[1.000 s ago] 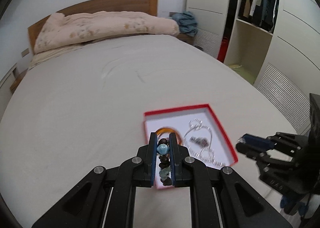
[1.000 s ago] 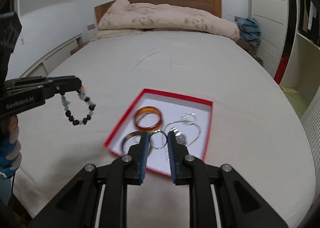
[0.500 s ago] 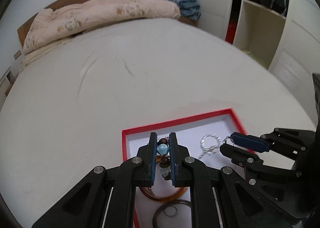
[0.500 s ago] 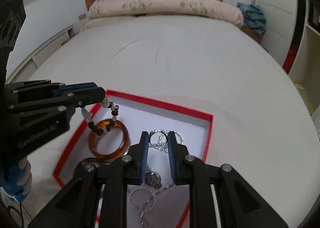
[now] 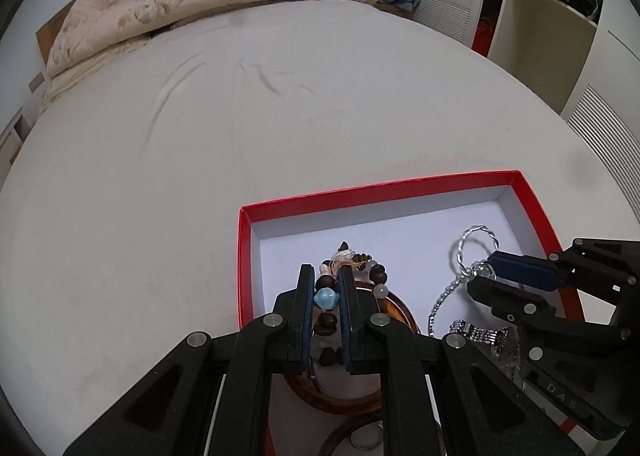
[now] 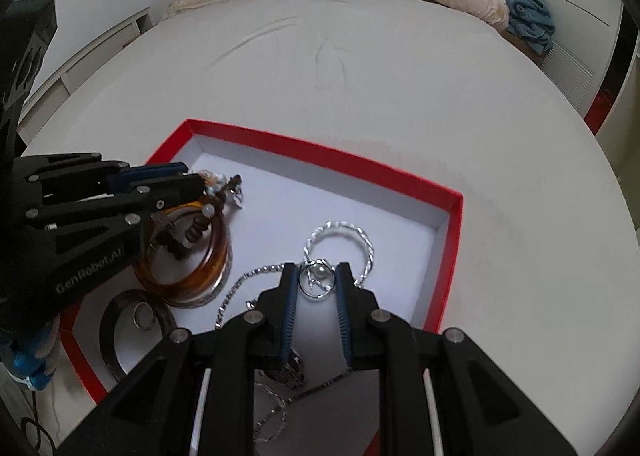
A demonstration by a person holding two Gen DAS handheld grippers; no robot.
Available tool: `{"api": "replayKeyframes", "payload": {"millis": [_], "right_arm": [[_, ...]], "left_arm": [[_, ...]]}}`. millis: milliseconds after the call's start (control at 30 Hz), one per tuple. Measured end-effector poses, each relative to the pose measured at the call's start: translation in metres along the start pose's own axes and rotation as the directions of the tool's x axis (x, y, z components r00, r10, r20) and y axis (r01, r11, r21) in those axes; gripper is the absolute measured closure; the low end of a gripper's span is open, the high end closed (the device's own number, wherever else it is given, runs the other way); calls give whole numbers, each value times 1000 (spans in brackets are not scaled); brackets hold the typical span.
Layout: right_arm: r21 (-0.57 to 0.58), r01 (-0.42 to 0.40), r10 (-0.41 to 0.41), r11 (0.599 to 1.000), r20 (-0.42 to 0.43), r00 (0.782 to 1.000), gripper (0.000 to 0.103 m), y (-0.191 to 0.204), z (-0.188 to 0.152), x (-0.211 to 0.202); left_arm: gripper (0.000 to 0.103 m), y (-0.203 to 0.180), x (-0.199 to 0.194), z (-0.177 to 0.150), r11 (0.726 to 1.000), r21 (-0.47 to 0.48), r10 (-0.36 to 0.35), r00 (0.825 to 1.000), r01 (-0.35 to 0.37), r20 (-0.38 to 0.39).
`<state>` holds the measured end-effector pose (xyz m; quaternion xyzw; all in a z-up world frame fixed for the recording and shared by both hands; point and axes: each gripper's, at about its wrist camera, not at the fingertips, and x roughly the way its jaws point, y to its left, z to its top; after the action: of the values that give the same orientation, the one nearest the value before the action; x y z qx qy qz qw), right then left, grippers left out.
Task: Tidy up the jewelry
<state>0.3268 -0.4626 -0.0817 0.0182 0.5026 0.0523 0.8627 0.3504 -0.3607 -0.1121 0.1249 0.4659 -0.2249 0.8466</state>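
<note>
Beaded bracelet (image 5: 326, 298), clamped in left fingers (image 5: 325, 288), has been lowered into box (image 5: 360, 192); release pending; right fingers (image 6: 316, 282) apart.

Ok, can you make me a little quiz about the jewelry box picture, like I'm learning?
1. True or false: the left gripper is shut on a beaded bracelet.
2. What lies right under that bracelet? A) amber bangle B) a watch C) the bedsheet
3. Fill in: the right gripper has a small silver ____ between its fingers.

Key
1. True; beads sit pinched between the fingers, over the red box.
2. A; the bracelet hangs onto the bangle inside the box.
3. Ring; the fingers stand on either side, and a twisted silver hoop lies just beyond.
</note>
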Motion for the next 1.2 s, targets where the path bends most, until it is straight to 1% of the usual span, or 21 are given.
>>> {"api": "replayKeyframes", "payload": {"millis": [133,167,267,300,367,400,433,500,533,600,733,800,967,1067,1200], "right_arm": [[4,9,-9,1000,-4,1000,84,-1,-1,-1],[4,12,-12,1000,-5,1000,84,0,-1,-2],[8,24,-24,1000,-6,1000,84,0,-5,-6],[11,27,-27,1000,-6,1000,84,0,-6,-8],[24,35,-35,999,-4,999,80,-1,-9,-13],[30,37,-37,999,-1,999,73,0,-9,-15],[36,40,-40,999,2,999,69,0,-10,-18],[44,41,-41,998,6,999,69,1,-14,-26],[45,45,-45,998,7,999,69,4,-17,-30],[50,49,-50,998,12,999,68,10,-23,-40],[79,44,-47,996,28,999,68,15,-32,-62],[91,44,-48,995,38,998,68,19,-36,-73],[107,33,-40,994,66,997,67,43,-46,-106],[110,21,-30,994,86,996,61,61,-51,-126],[98,13,-24,995,115,993,60,91,-56,-152]], "left_arm": [[90,2,0,1,1000,1,3,1000,-3,-5],[87,2,1,0,1000,0,1,1000,-1,-7],[70,2,-4,-2,1000,6,-2,1000,2,0],[67,2,-8,-3,1000,8,-1,1000,1,5],[66,1,-14,-4,1000,11,-4,1000,4,13],[64,1,-19,-5,1000,10,-7,1000,6,16],[62,1,-24,-6,1000,8,-9,1000,8,17],[58,0,-32,-7,1000,7,-10,1000,10,23],[57,-1,-39,-9,1000,9,-11,1000,11,28],[51,0,-51,-13,1000,12,-16,999,15,36],[45,2,-81,-26,1000,11,-8,999,7,51],[39,6,-98,-36,1000,1,1,998,-1,61],[34,25,-136,-58,998,-40,41,997,-39,72],[33,39,-160,-77,996,-59,77,994,-72,82],[32,59,-197,-105,989,-82,128,987,-120,100]]}}
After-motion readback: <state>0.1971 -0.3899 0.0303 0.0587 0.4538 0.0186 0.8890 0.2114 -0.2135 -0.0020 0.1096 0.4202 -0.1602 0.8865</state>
